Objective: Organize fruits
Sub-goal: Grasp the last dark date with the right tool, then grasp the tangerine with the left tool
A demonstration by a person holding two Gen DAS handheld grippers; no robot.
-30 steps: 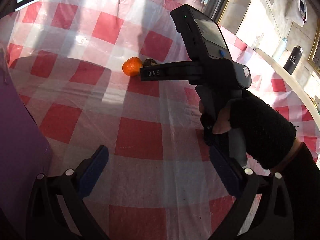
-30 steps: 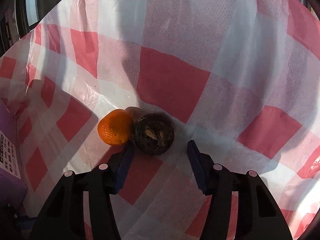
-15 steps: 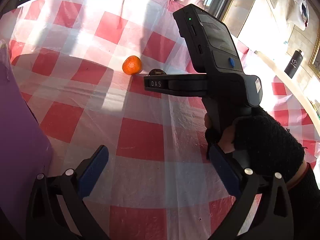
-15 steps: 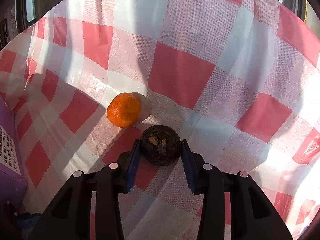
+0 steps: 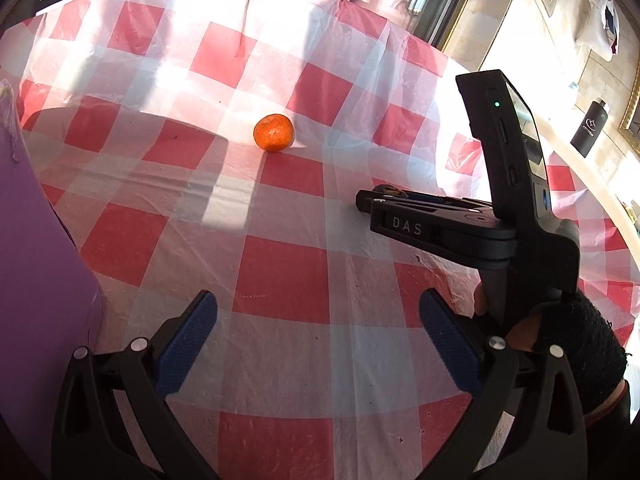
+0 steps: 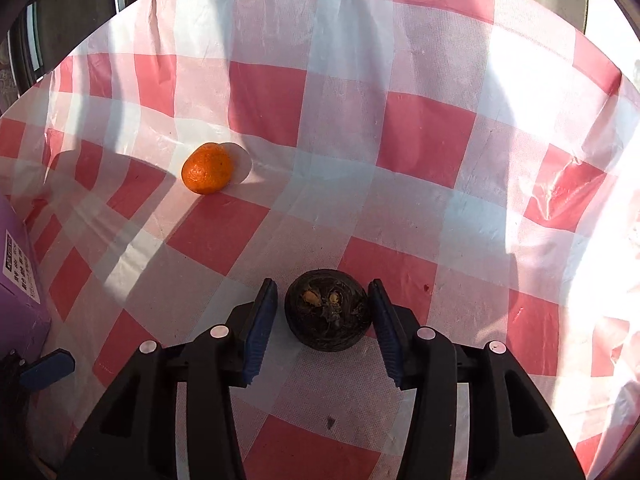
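i'm running the right gripper (image 6: 323, 316) and, nearest to me, its blue pads (image 6: 262, 330) sit on either side of the dark round fruit (image 6: 326, 314). the right pad looks pressed against the skin; on the left i see a thin sliver of gap, so i judge the fruit pinched and carried but can't swear the clamp is tight. the fruit is roughly ball-shaped, with no long axis to line up, its stem scar facing my camera.

taking the orange (image 6: 207, 168) as my landmark: the dark fruit now hangs well apart from it, toward me and to its right, above the red-and-white checked tablecloth (image 6: 420, 140). a second ago the two fruits were touching, and half a second ago the dark one was just beside the orange with the jaws closing round it; since then the gap has widened a lot, so i read the fruit as lifted and pulled back. the orange itself has stayed put.

my left gripper (image 5: 318, 344) has its fingers spread wide with nothing between them, low over the cloth, nearer me than the orange. the orange lies ahead of it and slightly left, so the left hand has the straighter line for that one next.

to the left of the orange, and nearer, the purple box (image 5: 36, 264) fills the edge of both views; i guess that's where the fruit goes. far beyond the orange, past the table edge, stands a black bottle (image 5: 590, 130).
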